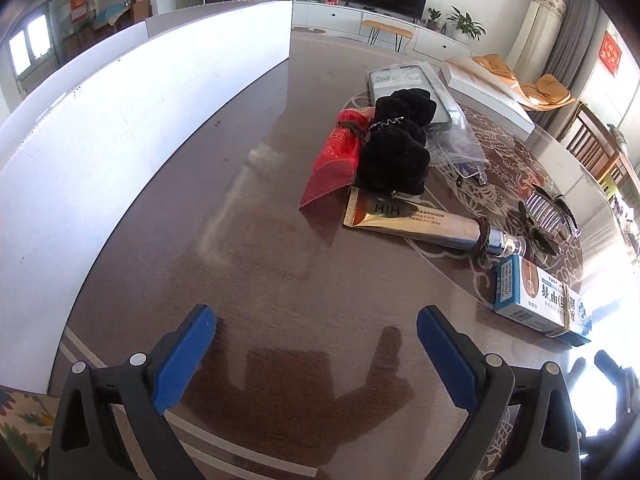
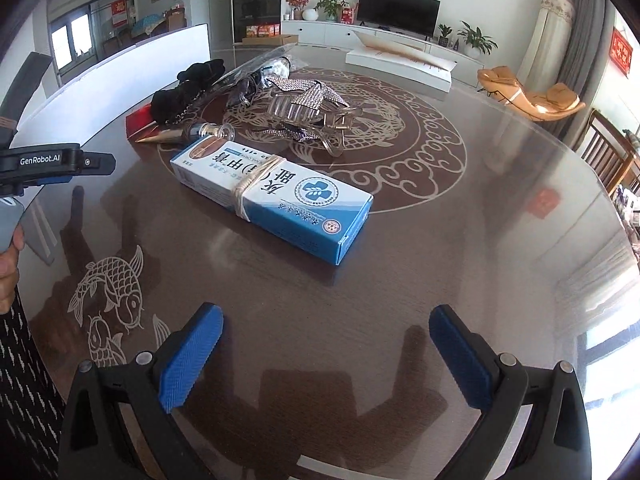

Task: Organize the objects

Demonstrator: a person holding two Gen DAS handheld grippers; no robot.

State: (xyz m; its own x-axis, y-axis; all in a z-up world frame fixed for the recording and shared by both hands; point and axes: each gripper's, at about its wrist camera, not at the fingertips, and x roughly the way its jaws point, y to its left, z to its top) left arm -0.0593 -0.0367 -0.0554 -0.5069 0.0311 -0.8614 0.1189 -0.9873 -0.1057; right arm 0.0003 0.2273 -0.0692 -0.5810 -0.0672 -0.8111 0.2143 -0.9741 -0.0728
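Nothing is held yet. The left gripper [image 1: 316, 356] is seen at the bottom of the left wrist picture with its two blue pads [image 1: 182, 364] spread wide, and only bare table is seen between them. The right gripper [image 2: 326, 356] is seen the same way at the bottom of the right wrist picture, wide open and empty. Both are tipped down at the round dark wooden table [image 1: 248, 248], most likely so that a first thing can be picked.

The things to be tidied are bunched in the right half of the left picture and in the upper middle of the right one. They seem to have been put down loosely, some touching or overlapping, not in any order.

One long blue and white cardboard box [image 2: 272, 192], wrapped with a rubber band, is found closest to the right gripper. One gold tube of cream [image 1: 416, 220] with a silver cap is laid just behind it. One red paper packet [image 1: 336, 156] is partly tucked under one fluffy black cloth bundle [image 1: 396, 140]. One sparkly silver hair clip [image 2: 308, 108] and one clear plastic bag [image 1: 456, 144] are seen nearby. One flat white box [image 1: 488, 92] is kept further back.

A tall white board [image 1: 100, 152] is stood along the left side.
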